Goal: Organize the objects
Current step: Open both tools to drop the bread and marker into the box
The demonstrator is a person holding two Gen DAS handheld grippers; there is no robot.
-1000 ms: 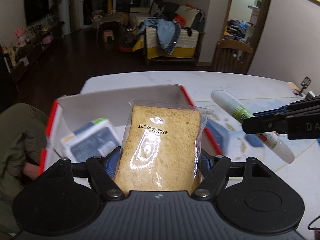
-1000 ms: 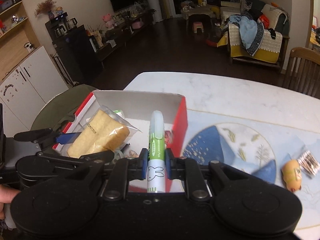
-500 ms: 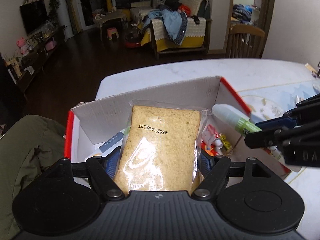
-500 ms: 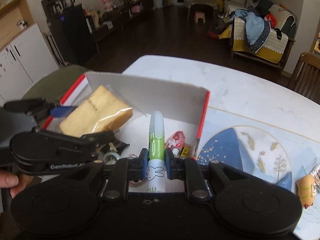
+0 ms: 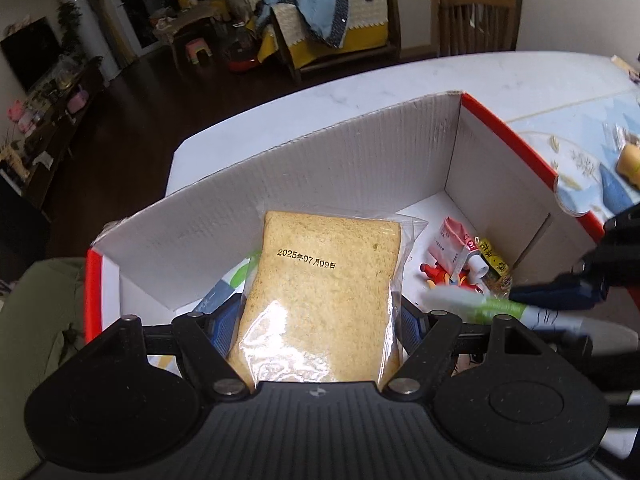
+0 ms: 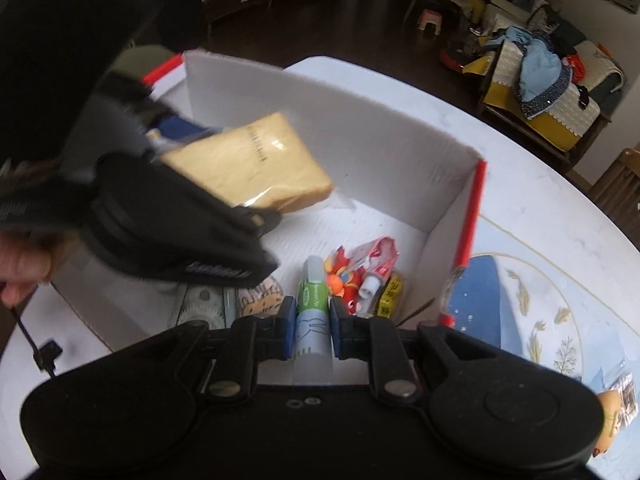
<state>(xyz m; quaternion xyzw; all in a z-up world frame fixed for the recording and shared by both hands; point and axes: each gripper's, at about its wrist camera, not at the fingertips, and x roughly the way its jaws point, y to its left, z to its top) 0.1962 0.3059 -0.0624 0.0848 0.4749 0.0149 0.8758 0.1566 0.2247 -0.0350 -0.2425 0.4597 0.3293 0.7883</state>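
Clear-wrapped bread slice (image 5: pixel 324 300), date-stamped, pinched at its lower edges by the widely spread jaws of the left gripper (image 5: pixel 320 326), held over the white-lined, red-edged cardboard box (image 5: pixel 340 164). Green-and-white glue stick (image 6: pixel 313 316), clamped between the narrowly set jaws of the right gripper (image 6: pixel 312 330), tip pointing down into the box beside small packets (image 6: pixel 378 264) and a red toy (image 6: pixel 344 280) on the floor.

White table (image 5: pixel 360 80), box (image 5: pixel 320 168), patterned mat (image 6: pixel 560 300)
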